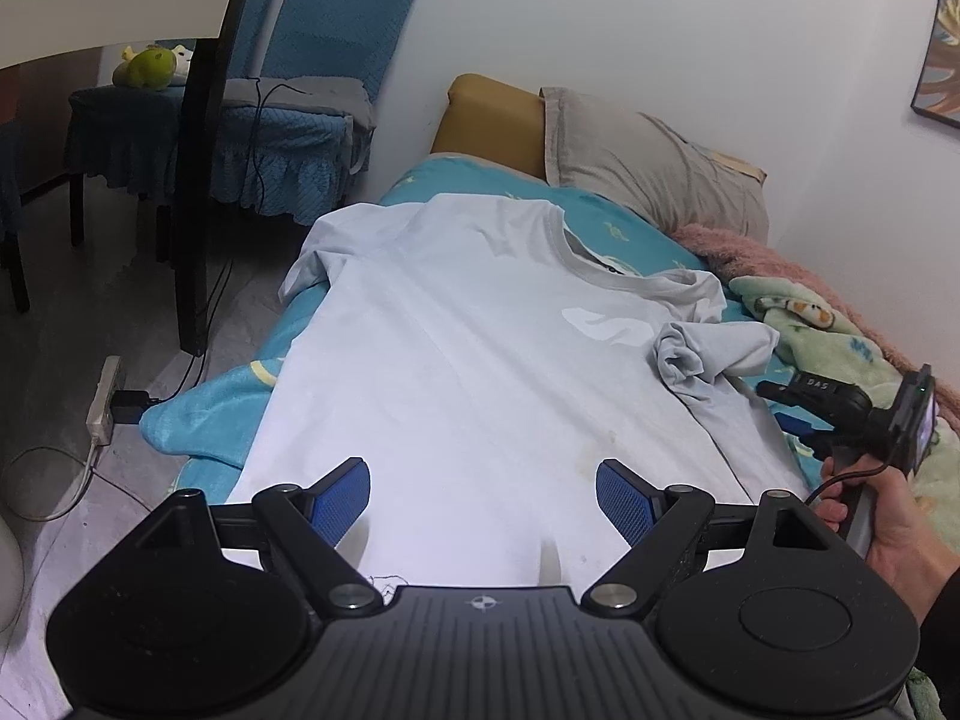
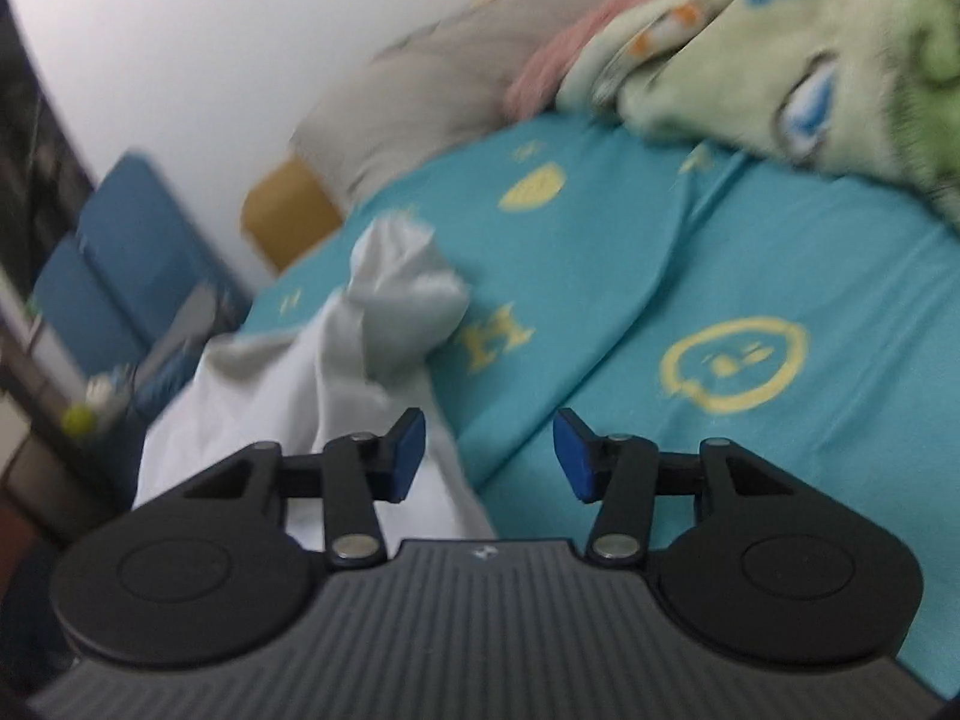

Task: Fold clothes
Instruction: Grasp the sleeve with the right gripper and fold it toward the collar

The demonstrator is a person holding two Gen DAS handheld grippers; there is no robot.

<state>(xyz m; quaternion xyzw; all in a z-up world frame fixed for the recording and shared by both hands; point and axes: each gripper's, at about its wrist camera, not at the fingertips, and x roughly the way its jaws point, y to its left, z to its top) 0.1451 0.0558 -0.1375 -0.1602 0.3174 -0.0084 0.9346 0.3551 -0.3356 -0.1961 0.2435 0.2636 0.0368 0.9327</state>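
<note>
Folding this pale T-shirt (image 1: 456, 360) starts with getting it flat, and it is not there yet: it lies face up along the teal bed sheet (image 2: 690, 252), collar toward the pillow (image 1: 648, 162) in the upper right of the left view, hem at the bottom edge, but the sleeve (image 1: 708, 348) at centre right is bunched into a knot on top of the shirt body. Your left tongs (image 1: 483, 501) hang over the hem with both blue pads spread wide and nothing between them, the cloth lying under them. Your right tongs (image 2: 489, 456) stand about half open and empty, over the shirt's edge and the bare sheet; that view is smeared, so judge the reach from the left view, where your hand (image 1: 888, 516) holds the tool at the right edge. I would take that crumpled sleeve first: pinch only its outer cuff, draw it out sideways until the shoulder seam lies straight, and keep the left tongs pinning or pinching the hem so the body does not slide. Avoid catching the green blanket (image 2: 780, 60) close by. For writing, the right tool's body reads "DAS" in small white letters; the white mark on the shirt's chest is not legible, and one yellow print on the sheet looks like an "H".
</note>
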